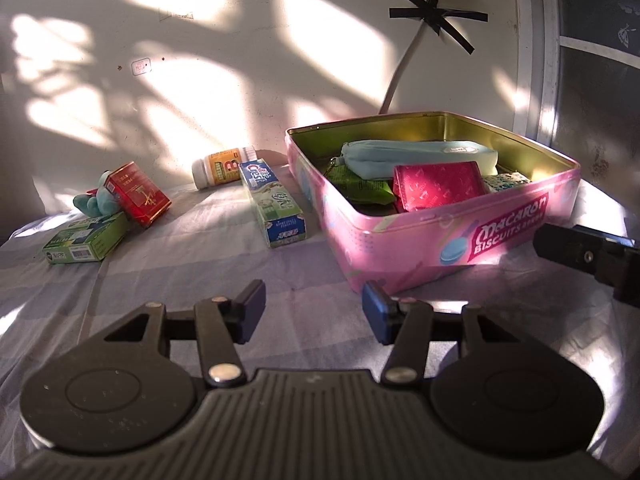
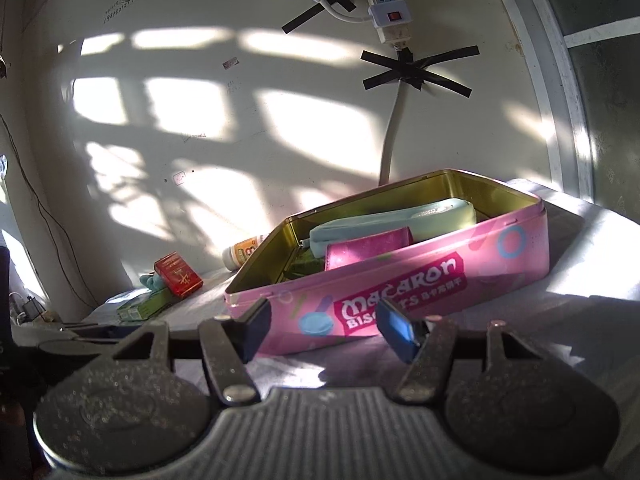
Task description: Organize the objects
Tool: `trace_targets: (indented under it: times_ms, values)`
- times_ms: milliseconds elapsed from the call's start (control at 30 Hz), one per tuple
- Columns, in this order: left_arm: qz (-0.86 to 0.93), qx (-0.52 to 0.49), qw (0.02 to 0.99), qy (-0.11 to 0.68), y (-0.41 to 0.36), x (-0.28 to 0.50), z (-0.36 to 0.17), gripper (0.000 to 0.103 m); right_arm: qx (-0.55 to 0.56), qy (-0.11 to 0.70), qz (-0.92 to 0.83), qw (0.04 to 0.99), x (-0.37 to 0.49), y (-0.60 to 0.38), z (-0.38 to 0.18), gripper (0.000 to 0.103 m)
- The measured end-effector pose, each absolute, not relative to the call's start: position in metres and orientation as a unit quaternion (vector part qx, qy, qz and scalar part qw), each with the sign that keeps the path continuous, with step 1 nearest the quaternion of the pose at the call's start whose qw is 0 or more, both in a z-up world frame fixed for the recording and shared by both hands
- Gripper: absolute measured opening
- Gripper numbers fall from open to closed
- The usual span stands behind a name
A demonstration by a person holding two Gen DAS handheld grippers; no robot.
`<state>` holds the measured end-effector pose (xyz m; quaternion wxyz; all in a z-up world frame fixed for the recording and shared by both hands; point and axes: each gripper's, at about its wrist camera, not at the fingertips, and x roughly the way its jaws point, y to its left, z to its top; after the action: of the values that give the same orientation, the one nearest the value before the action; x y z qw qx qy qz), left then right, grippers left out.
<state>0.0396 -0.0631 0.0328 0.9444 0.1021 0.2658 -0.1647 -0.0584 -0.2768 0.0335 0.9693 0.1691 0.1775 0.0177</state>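
The left gripper (image 1: pixel 314 312) and right gripper (image 2: pixel 324 330) both stand parted, with nothing between their pads. Just ahead of each lies the pink Macaron biscuit tin (image 1: pixel 420 240), lidless, holding a blue pencil pouch (image 1: pixel 420 156) and red wallet (image 1: pixel 438 186). Farther left lie a Crest toothpaste box (image 1: pixel 274 204), vitamin bottle (image 1: pixel 222 170), red box (image 1: pixel 138 194) and green box (image 1: pixel 86 240).

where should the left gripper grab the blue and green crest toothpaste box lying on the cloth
Grip the blue and green Crest toothpaste box across its narrow width near the middle, coming from above. It lies flat, long axis pointing away, both long sides clear, and the left gripper stands open and empty.
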Motion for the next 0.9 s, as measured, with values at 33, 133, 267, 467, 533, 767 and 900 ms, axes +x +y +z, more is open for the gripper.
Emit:
trace_targets:
  times_ms: [33,133,267,467,533,767,900]
  values:
    - [-0.163,0.099,0.944,0.269,-0.06,0.039,0.031,0.056,0.169,0.18,0.019,0.969,-0.059,-0.275,0.033,0.06]
    - [-0.156,0.091,0.944,0.274,-0.053,0.038,0.026,0.057,0.167,0.183,0.021,0.969,-0.06,-0.27,0.032,0.06]
    - [-0.15,0.085,0.946,0.274,-0.047,0.035,0.022,0.06,0.159,0.18,0.022,0.97,-0.062,-0.263,0.034,0.062]
    - [-0.144,0.081,0.947,0.276,-0.041,0.034,0.016,0.06,0.15,0.189,0.023,0.97,-0.061,-0.253,0.031,0.063]
    - [-0.142,0.08,0.948,0.275,-0.039,0.034,0.013,0.06,0.148,0.192,0.023,0.97,-0.061,-0.25,0.028,0.063]
    - [-0.129,0.07,0.947,0.287,-0.03,0.041,-0.001,0.061,0.138,0.206,0.024,0.968,-0.057,-0.242,0.019,0.063]
    - [-0.125,0.064,0.946,0.292,-0.026,0.044,-0.008,0.061,0.135,0.215,0.027,0.967,-0.053,-0.238,0.012,0.063]
